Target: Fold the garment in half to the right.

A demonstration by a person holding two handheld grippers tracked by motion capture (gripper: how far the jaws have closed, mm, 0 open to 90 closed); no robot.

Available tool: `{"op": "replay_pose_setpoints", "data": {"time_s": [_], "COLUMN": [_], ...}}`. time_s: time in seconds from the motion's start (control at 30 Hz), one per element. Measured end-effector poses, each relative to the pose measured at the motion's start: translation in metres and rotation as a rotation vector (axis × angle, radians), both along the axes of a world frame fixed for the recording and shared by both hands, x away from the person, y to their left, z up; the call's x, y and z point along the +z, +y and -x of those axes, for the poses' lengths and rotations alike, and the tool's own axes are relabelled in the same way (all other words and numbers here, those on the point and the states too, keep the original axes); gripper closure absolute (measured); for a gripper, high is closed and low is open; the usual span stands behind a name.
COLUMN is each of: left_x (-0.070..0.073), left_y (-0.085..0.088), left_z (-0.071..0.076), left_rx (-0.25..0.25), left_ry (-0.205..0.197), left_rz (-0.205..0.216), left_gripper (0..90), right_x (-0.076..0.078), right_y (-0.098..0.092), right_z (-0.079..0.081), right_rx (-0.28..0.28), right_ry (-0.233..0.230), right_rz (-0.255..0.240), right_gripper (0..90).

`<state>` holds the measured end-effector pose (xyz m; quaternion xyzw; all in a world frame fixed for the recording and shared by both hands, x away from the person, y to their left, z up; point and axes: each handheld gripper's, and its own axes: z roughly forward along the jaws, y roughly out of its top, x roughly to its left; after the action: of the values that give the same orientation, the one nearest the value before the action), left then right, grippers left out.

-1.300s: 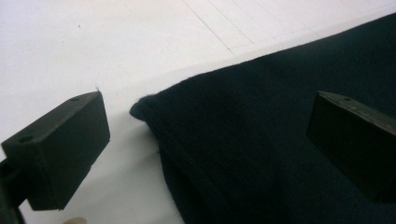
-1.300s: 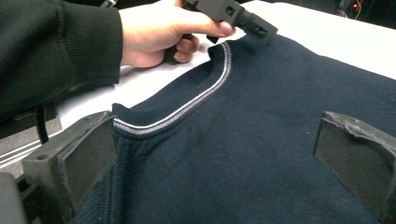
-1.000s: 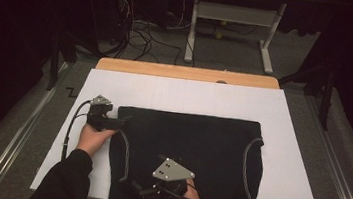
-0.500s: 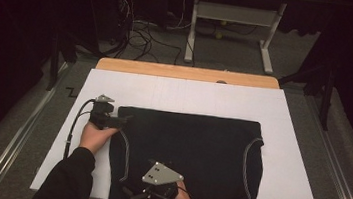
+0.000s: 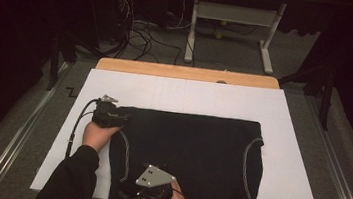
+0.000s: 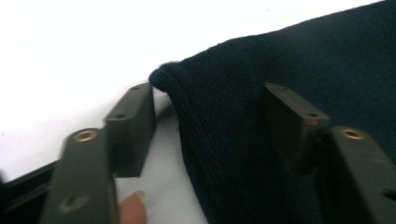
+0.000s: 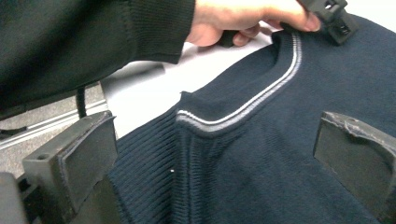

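Left gripper view: your left gripper (image 6: 210,116), jaws just closing, straddles the knitted navy sweater (image 6: 289,60) corner, unpinched; your right gripper (image 7: 215,154) spread over ribbed, white-striped trim (image 7: 261,100).

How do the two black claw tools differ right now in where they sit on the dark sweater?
The left gripper sits at the sweater's far left corner, its jaws having just been closing around that folded corner, not yet pinching. The right gripper sits at the near edge by the striped collar, jaws wider apart. The left straddles the cloth's edge; the right has cloth lying between its jaws. Both are hand-held and open.
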<state>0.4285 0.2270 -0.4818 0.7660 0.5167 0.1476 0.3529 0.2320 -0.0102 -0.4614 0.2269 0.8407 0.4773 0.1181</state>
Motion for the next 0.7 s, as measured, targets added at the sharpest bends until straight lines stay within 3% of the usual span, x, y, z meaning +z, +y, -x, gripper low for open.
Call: {"op": "replay_pose_setpoints", "data": {"time_s": [0.3,0.57,0.7], "left_x": [-0.001,-0.001,-0.001], "left_y": [0.002,0.002,0.003], "left_z": [0.002,0.003,0.003], "left_rx": [-0.097,-0.093,-0.090], "left_ry": [0.003,-0.001,0.001], "left_rz": [0.061,0.061,0.068], "left_gripper": [69.3,70.8,70.8], "right_x": [-0.001,-0.005,-0.011], "right_y": [0.016,0.039,0.051], "right_z": [0.004,0.001,0.001], "right_rx": [0.032,0.040,0.038], "right_ry": [0.046,0.092,0.101], "right_rz": [0.032,0.091,0.146], "right_gripper": [5.0,11.7,14.3]}}
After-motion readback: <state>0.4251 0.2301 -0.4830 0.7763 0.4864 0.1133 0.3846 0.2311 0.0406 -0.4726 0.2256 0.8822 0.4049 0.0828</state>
